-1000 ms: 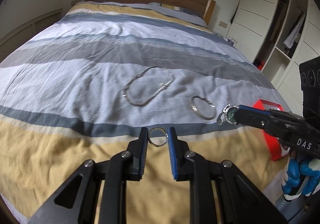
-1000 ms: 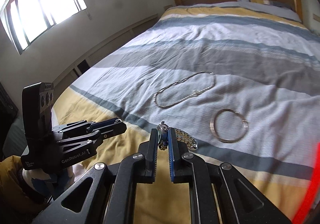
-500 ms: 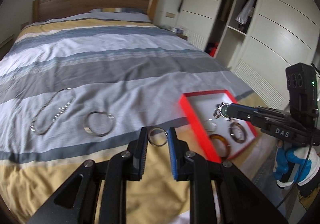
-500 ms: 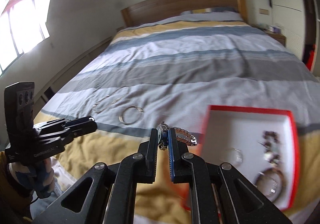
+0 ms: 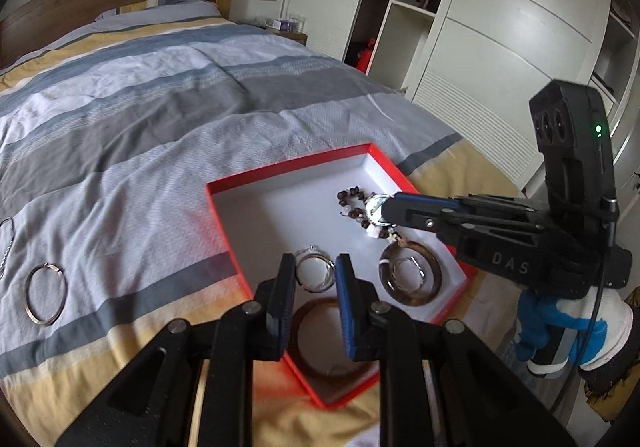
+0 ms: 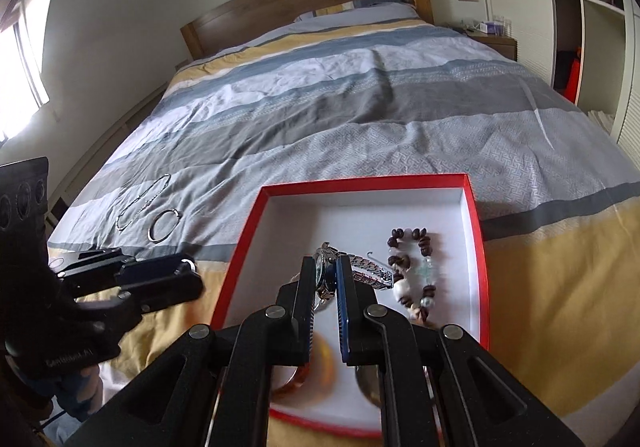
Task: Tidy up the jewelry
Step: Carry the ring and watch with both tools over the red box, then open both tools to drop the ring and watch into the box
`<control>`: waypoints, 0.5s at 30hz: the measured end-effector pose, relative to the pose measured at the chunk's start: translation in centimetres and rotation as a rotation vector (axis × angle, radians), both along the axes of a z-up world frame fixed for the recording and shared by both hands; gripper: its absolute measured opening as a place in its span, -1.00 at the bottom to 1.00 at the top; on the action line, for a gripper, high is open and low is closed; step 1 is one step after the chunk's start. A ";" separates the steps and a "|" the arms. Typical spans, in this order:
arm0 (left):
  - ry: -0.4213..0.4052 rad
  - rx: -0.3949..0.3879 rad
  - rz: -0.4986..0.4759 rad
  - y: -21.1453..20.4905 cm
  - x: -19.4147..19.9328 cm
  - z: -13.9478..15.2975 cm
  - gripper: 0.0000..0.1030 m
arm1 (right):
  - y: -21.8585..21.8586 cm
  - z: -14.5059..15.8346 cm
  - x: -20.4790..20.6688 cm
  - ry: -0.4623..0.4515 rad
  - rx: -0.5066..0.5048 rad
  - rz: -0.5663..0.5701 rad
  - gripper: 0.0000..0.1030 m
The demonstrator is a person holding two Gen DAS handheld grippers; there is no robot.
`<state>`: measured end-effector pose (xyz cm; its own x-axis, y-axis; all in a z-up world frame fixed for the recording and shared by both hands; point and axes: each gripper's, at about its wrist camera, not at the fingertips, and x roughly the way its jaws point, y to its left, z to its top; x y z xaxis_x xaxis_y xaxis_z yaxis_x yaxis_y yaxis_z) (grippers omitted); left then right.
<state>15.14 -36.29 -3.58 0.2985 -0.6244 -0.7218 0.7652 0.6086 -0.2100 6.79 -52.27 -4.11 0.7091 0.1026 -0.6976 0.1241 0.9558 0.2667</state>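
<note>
— while both tools hang over the red box [image 5: 288, 178], what do you count inside it?

— in the box i count one beaded bracelet [image 6: 416, 267] with brown and pale beads, one dark wide bangle [image 5: 411, 279] with a thin ring [image 5: 406, 269] lying inside its circle, and one amber bangle [image 5: 320, 339] near the front corner, partly hidden behind the fingers. so four pieces lie on the white floor of the box.

— and the two tools?

— the left gripper [image 5: 316, 273] is clenched on one silver bangle [image 5: 315, 273]; the bangle stands between the two blue pads, above the box floor near its left wall. the right gripper [image 6: 326, 275] is clenched on one silver watch [image 6: 326, 267]; the face is pinched between the pads and the metal band [image 6: 370, 273] sticks out to the right, just beside the beaded bracelet.

— is anything left on the bed?

— yes, two pieces. one thin silver hoop [image 6: 163, 226] and one silver chain necklace [image 6: 142, 201] lie on the striped duvet [image 6: 360, 107], near each other and well apart from the box. the box itself sits on the yellow stripe at the foot of the bed. one wooden headboard [image 6: 304, 3] is at the far end, and white wardrobes [image 5: 500, 27] stand at the right side.
</note>
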 end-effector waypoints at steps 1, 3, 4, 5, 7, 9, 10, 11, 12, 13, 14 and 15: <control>0.007 0.005 0.000 -0.5 0.5 -0.3 -0.64 | -0.2 -0.3 0.5 0.004 0.006 0.002 -0.80; 0.018 0.023 0.000 -1.8 1.6 -1.1 -0.64 | -0.6 -1.0 1.9 0.015 0.019 0.008 -0.80; 0.019 0.036 0.000 -2.5 2.1 -1.5 -0.64 | -0.8 -1.3 2.5 0.021 0.023 0.010 -0.80; 0.018 0.048 0.002 -2.9 2.6 -1.8 -0.64 | -0.9 -1.6 3.1 0.028 0.027 0.013 -0.80; 0.015 0.074 0.005 -4.0 3.6 -2.4 -0.64 | -1.4 -2.2 4.4 0.044 0.036 0.013 -0.80; 0.013 0.106 0.012 -5.0 4.7 -3.0 -0.64 | -1.8 -2.8 5.4 0.062 0.037 0.007 -0.80; 0.021 0.121 0.015 -5.4 5.2 -3.4 -0.64 | -2.1 -3.1 5.9 0.072 0.038 0.002 -0.80; 0.027 0.132 0.019 -5.6 5.7 -3.7 -0.64 | -2.4 -3.3 6.4 0.082 0.039 -0.002 -0.80; 0.033 0.145 0.024 -5.9 6.2 -4.1 -0.64 | -2.7 -3.6 6.8 0.093 0.039 -0.010 -0.80; 0.042 0.157 0.029 -6.1 6.6 -4.5 -0.64 | -2.8 -3.8 7.1 0.101 0.040 -0.015 -0.80; 0.053 0.168 0.035 -6.3 6.9 -4.9 -0.64 | -3.0 -4.0 7.4 0.109 0.039 -0.018 -0.80; 0.061 0.177 0.039 -6.4 7.1 -5.3 -0.64 | -3.0 -4.2 7.6 0.116 0.038 -0.022 -0.80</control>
<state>22.25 -42.66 -8.88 0.2724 -0.4747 -0.8369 0.7291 0.6695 -0.1424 14.38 -55.31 -8.27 0.6263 0.1152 -0.7710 0.1775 0.9420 0.2849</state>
